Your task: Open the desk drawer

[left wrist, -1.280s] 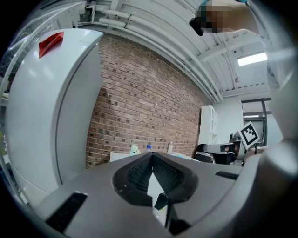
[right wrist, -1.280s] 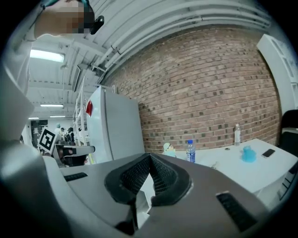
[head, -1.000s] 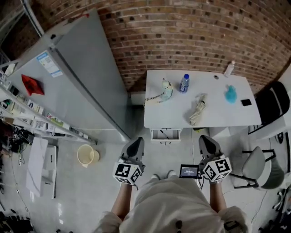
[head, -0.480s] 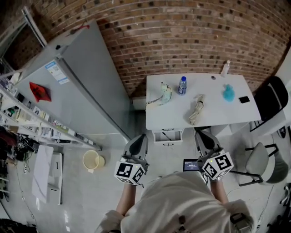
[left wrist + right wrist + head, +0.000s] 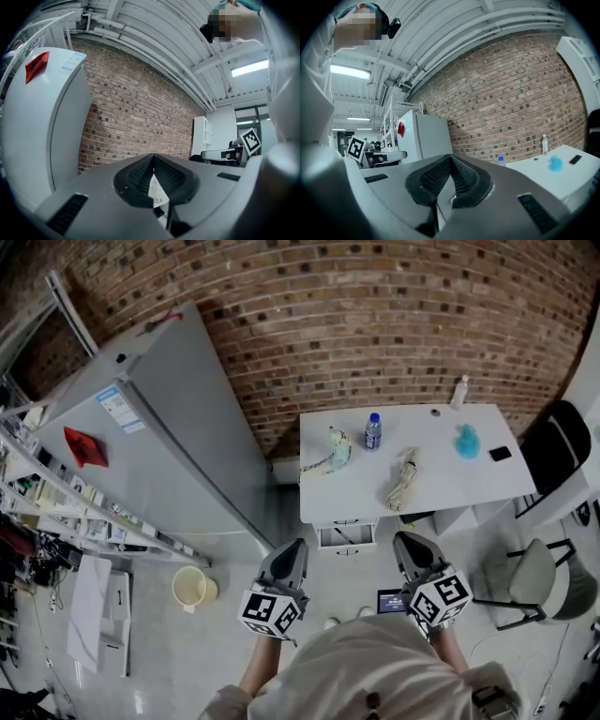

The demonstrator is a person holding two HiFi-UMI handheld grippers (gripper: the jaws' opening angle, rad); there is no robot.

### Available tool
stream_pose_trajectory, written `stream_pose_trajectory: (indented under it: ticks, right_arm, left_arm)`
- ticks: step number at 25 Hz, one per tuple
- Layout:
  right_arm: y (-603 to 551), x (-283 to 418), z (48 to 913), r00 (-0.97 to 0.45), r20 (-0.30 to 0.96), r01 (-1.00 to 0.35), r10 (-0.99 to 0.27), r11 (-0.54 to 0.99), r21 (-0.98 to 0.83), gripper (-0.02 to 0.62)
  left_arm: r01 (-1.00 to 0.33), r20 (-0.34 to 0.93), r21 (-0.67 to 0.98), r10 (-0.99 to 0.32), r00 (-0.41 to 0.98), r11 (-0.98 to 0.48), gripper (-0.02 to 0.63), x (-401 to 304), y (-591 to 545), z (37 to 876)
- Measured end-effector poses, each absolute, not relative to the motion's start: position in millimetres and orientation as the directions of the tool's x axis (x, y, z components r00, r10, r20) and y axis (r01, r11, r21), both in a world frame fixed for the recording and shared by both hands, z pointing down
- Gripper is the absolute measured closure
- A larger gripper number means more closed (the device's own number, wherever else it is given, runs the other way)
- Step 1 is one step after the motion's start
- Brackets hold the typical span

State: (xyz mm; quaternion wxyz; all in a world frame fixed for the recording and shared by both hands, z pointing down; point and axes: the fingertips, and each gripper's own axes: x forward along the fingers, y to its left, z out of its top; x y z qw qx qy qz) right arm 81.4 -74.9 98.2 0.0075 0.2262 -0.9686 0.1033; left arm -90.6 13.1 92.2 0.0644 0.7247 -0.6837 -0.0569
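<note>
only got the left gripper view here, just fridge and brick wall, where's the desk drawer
Observer: The head view shows the drawer unit under the left end of the white desk, just ahead of the left gripper and to its right.
Operator: anything on the desk near that end
Observer: A blue-capped bottle stands upright there, near the back edge.
Operator: right gripper busy
Observer: No, the right gripper is shut with nothing in it.

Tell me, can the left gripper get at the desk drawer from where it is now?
Probably yes, after a step forward: the left gripper, jaws shut, is apart from the drawer, and nothing stands between them.
</note>
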Motion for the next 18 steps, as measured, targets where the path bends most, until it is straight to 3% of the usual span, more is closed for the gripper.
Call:
stream_pose_trajectory:
  ticks: [7,18]
  right_arm:
    - [-71,90,107,-0.887,0.085,-0.462,-0.454,0.864,-0.200,0.569]
    - [-60,86,112,-0.883,0.090,-0.469,-0.461,0.860,-0.202,0.569]
  left_arm:
    - [-0.976,-0.037,0.189,-0.994,0.107,-0.112,0.598,-73,20,93]
    - [-0.977,-0.014,0.198,-0.997,0.077,-0.079,0.598,-83,34,101]
